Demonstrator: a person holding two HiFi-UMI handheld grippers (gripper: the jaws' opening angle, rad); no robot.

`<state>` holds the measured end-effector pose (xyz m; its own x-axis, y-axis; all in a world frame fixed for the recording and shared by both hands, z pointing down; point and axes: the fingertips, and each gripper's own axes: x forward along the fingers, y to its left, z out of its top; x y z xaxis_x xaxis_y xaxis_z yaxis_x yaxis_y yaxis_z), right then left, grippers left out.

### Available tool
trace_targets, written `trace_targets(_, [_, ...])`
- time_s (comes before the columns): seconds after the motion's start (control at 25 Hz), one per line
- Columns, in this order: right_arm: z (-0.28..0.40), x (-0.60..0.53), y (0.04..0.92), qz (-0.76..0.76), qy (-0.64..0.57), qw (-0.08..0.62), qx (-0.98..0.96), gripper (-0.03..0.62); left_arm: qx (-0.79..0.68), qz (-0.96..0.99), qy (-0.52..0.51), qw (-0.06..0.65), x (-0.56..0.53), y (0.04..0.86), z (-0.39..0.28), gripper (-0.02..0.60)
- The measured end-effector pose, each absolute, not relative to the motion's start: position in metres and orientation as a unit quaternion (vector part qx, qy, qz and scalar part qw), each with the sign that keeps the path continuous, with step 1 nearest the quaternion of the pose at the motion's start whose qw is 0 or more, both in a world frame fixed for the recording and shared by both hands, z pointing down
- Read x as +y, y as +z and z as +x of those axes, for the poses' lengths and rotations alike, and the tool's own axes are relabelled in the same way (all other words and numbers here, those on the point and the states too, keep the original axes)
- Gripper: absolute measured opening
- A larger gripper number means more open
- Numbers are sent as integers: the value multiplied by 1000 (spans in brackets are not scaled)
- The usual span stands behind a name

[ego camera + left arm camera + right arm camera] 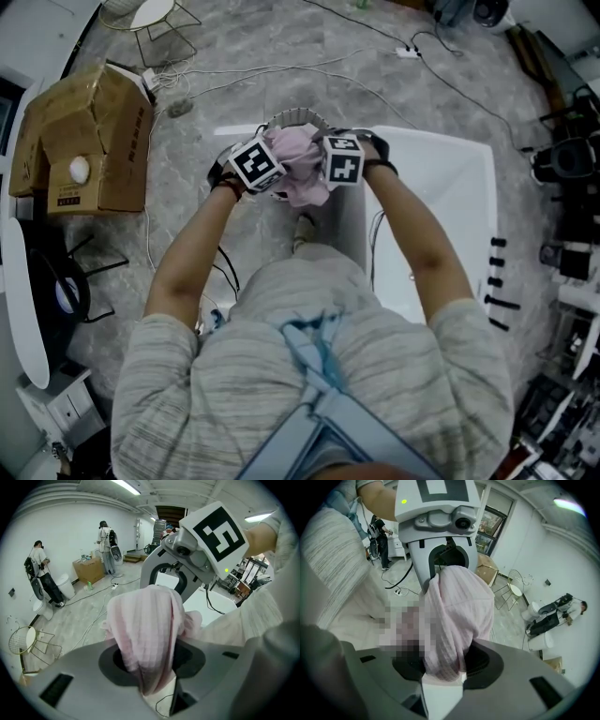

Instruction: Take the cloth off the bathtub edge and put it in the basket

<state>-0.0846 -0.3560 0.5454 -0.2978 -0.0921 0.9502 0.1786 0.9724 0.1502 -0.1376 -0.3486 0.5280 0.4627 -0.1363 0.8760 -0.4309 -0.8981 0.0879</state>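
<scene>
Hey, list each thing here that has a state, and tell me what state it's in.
cloth: bunched, lifted, gripped from both sides.
left gripper: shut on cloth.
right gripper: shut on cloth.
basket: upright, open top, beside the bathtub.
bathtub: cloth off its edge.

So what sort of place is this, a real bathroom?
Probably not a home bathroom, more a workshop or test studio. A white bathtub stands free on a wide stone-look floor, loose cables trail across it, and a cardboard box sits nearby.
</scene>
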Motion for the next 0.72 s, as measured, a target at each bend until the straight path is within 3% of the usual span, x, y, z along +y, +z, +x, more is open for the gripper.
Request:
trace_targets(0.36, [-89, -439, 516, -22, -141, 568, -810, 192, -198, 835, 493, 144, -428, 499, -139, 161])
trace_targets(0.72, [-104, -475, 545, -33, -122, 563, -816, 192, -191, 825, 506, 164, -465, 527, -154, 161])
